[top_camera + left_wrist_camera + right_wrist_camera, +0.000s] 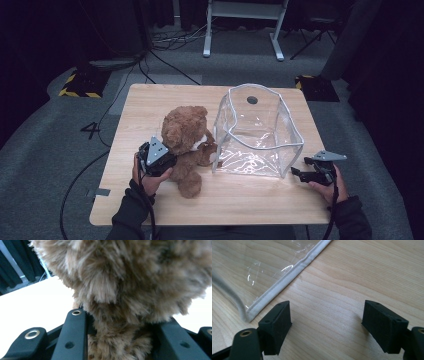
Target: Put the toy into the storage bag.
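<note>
A: Where the brown teddy bear sits upright on the wooden bench, we find the left tongs at its side, held in the left hand. In the left gripper view we see fur bulging between the two black jaws, so we read the left tongs as clamped on the teddy bear's body.

B: We agree. In the high view the teddy bear occupies the middle of the bench, its head toward the far edge and one leg stretched toward the near edge. Just to its right stands the clear plastic bag, open at the top, with a white trim. The bear's arm touches the bag's near left corner.

A: And the right tongs?

B: We place them low over the bench beside the bag's near right corner, in the right hand. In the right gripper view their jaws stand wide apart with bare wood between them; the bag's white trim lies just ahead of the left-hand jaw, not touching it.
</note>
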The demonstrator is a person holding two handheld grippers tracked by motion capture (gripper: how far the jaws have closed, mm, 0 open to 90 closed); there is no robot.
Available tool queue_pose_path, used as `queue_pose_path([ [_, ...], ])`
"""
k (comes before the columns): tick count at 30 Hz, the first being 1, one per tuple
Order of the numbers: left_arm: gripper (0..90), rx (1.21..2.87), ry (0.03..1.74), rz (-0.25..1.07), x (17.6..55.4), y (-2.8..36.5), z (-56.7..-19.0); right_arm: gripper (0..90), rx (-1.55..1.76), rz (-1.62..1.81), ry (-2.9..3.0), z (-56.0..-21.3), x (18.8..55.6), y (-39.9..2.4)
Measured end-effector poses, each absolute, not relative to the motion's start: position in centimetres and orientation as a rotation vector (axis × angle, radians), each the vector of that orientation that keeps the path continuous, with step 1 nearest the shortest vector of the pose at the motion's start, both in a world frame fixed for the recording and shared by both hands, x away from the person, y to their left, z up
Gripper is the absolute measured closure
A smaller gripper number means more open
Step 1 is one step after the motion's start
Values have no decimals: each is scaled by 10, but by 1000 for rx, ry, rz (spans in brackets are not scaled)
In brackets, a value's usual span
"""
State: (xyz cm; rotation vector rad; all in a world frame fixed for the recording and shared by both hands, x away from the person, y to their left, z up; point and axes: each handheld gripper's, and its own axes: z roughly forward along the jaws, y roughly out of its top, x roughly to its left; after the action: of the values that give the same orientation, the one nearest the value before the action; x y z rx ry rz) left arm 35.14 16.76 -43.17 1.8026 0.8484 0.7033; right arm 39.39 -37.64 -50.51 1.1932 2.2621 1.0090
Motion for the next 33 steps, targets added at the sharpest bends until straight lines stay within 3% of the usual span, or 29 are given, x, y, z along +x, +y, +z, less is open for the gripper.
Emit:
queue_pose_path([
  [33,646,1661,776,783,361,167,-369,227,1196,1008,2259,-505,393,-377],
])
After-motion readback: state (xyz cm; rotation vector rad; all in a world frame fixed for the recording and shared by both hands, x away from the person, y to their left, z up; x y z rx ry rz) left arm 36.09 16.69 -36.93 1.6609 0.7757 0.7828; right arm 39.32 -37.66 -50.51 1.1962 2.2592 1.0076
